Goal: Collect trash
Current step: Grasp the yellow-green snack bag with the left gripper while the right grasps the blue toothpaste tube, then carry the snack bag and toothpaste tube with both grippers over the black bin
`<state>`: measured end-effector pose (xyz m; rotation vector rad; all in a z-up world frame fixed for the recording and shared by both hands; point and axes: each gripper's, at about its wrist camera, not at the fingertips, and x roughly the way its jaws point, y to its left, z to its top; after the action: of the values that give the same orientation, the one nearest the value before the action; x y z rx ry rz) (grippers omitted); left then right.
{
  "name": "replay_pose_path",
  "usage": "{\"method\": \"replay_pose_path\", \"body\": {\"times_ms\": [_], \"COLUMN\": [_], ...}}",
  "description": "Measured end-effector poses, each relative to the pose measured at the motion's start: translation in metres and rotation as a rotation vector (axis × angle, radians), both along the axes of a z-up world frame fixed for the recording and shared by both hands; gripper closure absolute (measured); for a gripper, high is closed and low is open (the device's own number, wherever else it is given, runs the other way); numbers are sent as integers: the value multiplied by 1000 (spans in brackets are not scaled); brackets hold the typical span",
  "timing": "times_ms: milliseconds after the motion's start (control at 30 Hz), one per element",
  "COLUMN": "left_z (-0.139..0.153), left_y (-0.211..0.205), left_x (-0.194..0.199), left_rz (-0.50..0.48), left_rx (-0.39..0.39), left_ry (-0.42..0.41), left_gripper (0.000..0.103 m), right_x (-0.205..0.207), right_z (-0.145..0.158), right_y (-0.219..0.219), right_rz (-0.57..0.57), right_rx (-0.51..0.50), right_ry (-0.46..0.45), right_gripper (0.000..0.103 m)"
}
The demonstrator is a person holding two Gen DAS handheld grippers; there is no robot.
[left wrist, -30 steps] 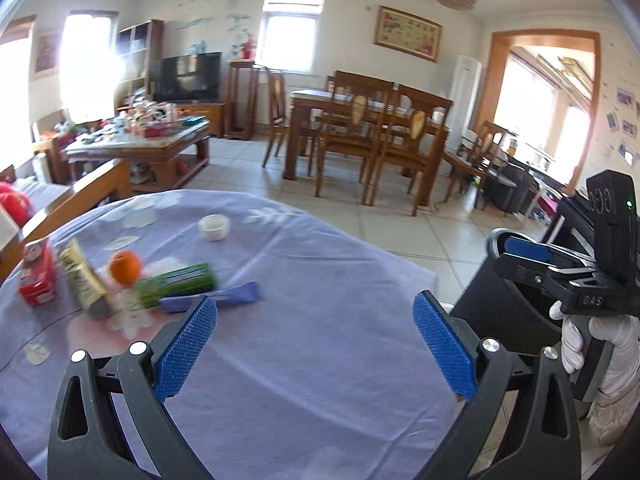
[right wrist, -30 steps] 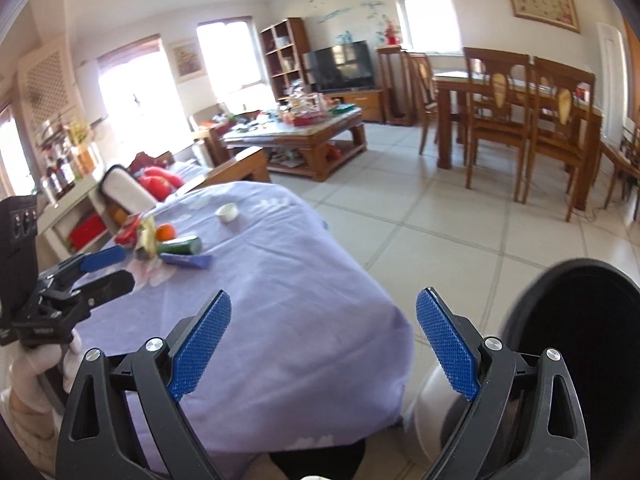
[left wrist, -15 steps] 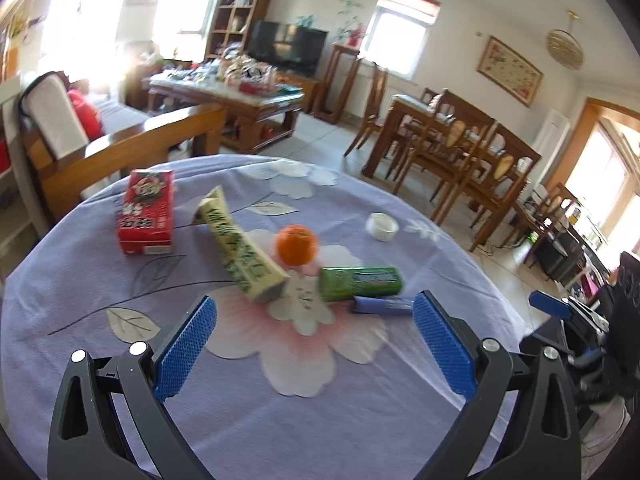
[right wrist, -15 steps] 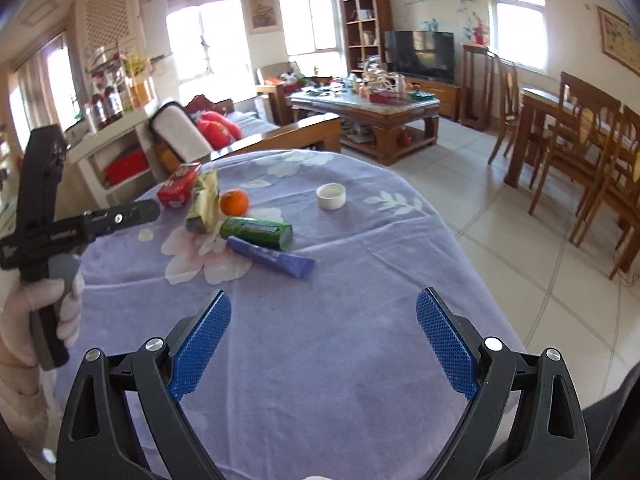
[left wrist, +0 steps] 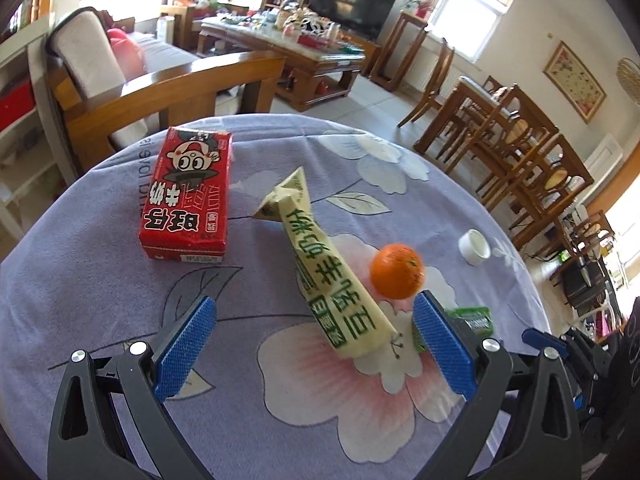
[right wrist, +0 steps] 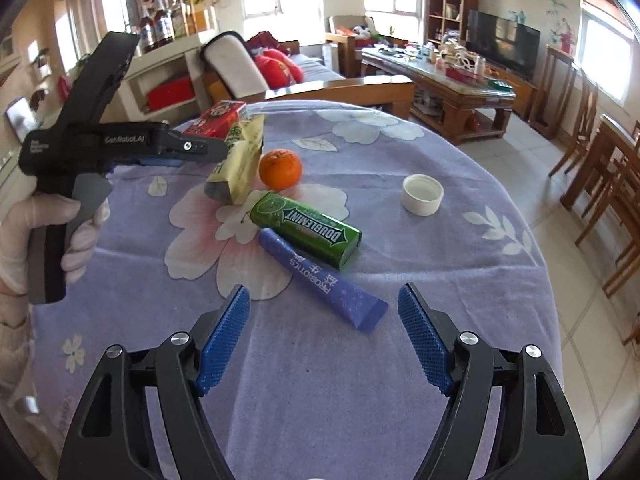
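Note:
On the round table with a purple flowered cloth (left wrist: pixel 100 280) lie a red drink carton (left wrist: pixel 186 196), a flattened yellow carton (left wrist: pixel 332 272), an orange (left wrist: pixel 396 271), a green gum pack (right wrist: pixel 306 228), a purple tube (right wrist: pixel 324 276) and a white cap (right wrist: pixel 423 194). My left gripper (left wrist: pixel 314 344) is open, low over the cloth, its jaws either side of the yellow carton's near end. My right gripper (right wrist: pixel 324 340) is open, just short of the purple tube's flat end. The left gripper also shows in the right wrist view (right wrist: pixel 160 152), over the yellow carton (right wrist: pixel 240 160).
A wooden bench with cushions (left wrist: pixel 168 88) stands behind the table. A cluttered coffee table (right wrist: pixel 448 76) and a TV (right wrist: pixel 502 48) are farther back. Dining chairs (left wrist: pixel 520 152) stand to the right on the tiled floor.
Both grippers swung from the table's edge and floor side in over the table and closer to the items. Both stayed open.

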<state>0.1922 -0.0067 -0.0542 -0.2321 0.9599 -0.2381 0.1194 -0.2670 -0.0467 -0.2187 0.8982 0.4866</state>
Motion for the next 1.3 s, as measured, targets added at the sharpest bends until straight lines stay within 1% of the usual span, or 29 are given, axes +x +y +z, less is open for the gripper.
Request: {"method": "replay_pose_path", "body": {"times_ms": [100,233,267,333,400,467,500,533,567,600,633,667,700,733,800,867,933,1067,1167,1233,1300], "left_z": [-4,-9,-10,-11,-10,-9,-9,-9,-8,-8,-7,-7,-6,-6,-6,-6,-6,-3,5,12,19], "left_y": [0,-3,-4,-7,-8,-8,-9,-8,-9,-9,-9,-8,-7,-6,-3,1,1,-2,-2,-5,-9], "left_x": [10,17,19,20,23,23,22,20,20,19,18,18,17,17,17,14,10,-4,-16,-27,-39], "left_rz": [45,57,57,62,65,65,64,54,50,44,31,20,11,5,-1,-7,-28,-66,-97,-105,-123], "left_rx": [15,36,41,61,62,62,65,71,78,87,93,87,78,78,74,59,42,15,-36,-32,-47], "left_ry": [36,30,34,25,20,10,2,-12,-19,-26,-32,-34,-31,-26,-19,-14,-5,-16,-49,-76,-101], "left_gripper": [5,5,6,7,7,7,9,12,14,21,33,40,53,63,71,75,79,81,81,81,81], "right_x": [12,20,21,24,24,24,24,24,23,23,22,21,20,18,17,12,6,-8,-18,-27,-37], "right_z": [-10,-13,-14,-18,-17,-16,-16,-15,-14,-13,-12,-12,-11,-11,-11,-11,-11,-7,0,8,18], "right_y": [4,8,10,13,14,13,13,14,14,14,15,15,15,15,16,15,14,6,-8,-20,-33], "right_rz": [32,66,75,86,95,107,112,116,120,122,120,120,121,120,119,116,113,85,35,7,-19], "right_rx": [-32,-37,-43,-54,-64,-66,-66,-69,-69,-69,-74,-75,-76,-77,-78,-79,-75,-51,-5,52,107], "right_ry": [23,43,48,64,59,60,61,61,63,67,69,73,75,77,81,88,95,97,78,68,51], "right_gripper": [27,27,28,35,36,40,42,46,54,58,62,66,68,70,75,81,85,89,91,91,91]}}
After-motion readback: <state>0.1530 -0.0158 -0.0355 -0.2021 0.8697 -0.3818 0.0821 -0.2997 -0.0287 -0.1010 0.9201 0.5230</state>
